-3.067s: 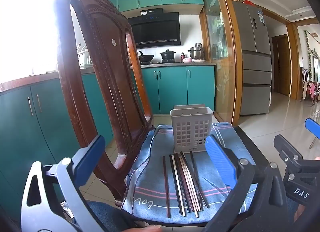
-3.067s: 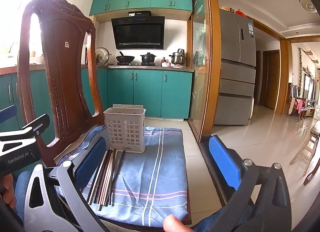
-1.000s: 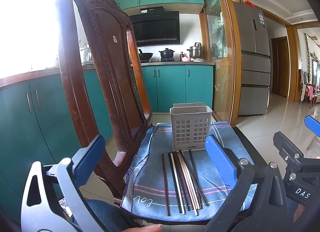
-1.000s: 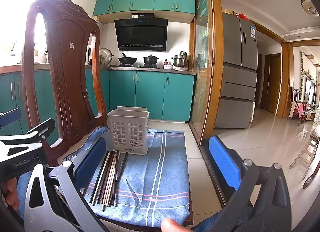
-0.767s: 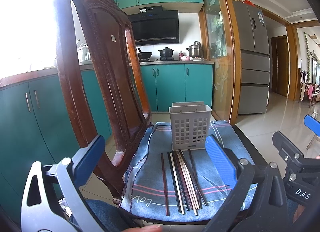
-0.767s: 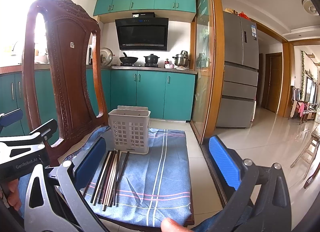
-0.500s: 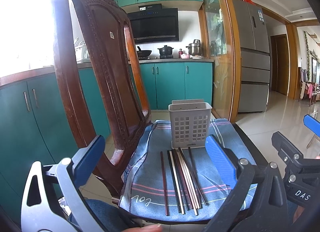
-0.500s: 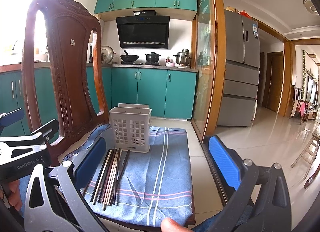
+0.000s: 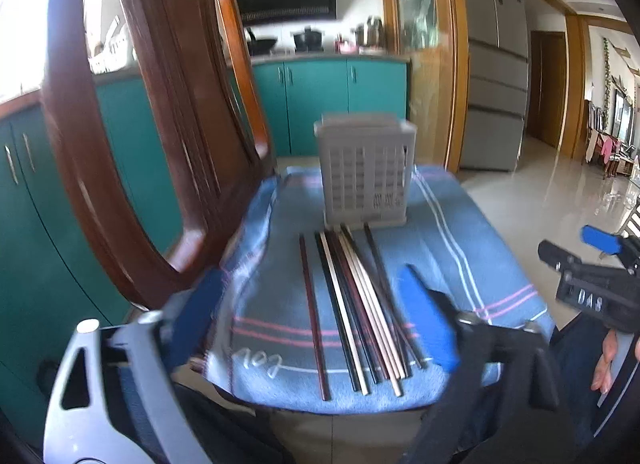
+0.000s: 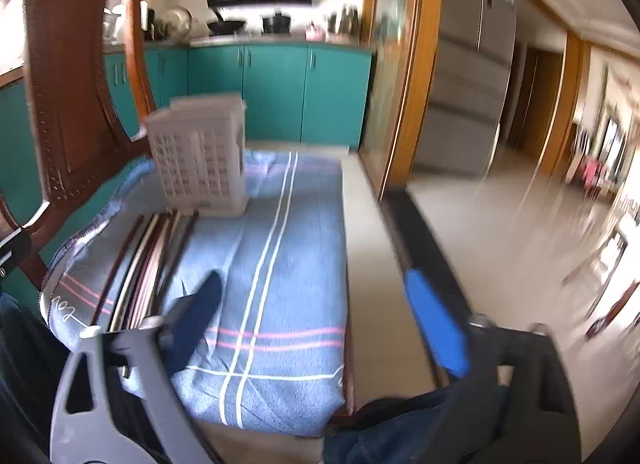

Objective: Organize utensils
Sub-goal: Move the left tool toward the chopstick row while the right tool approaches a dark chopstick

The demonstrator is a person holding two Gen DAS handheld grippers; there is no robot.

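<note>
Your left gripper (image 9: 316,314) and right gripper (image 10: 316,316) are both empty, and their jaws have just been narrowing. The chopsticks (image 9: 356,304) lie bunched on the cloth (image 9: 460,232) before the basket (image 9: 366,176). Pinch into that bunch and you'll likely drag several, or roll some off the chair's edge.
</note>
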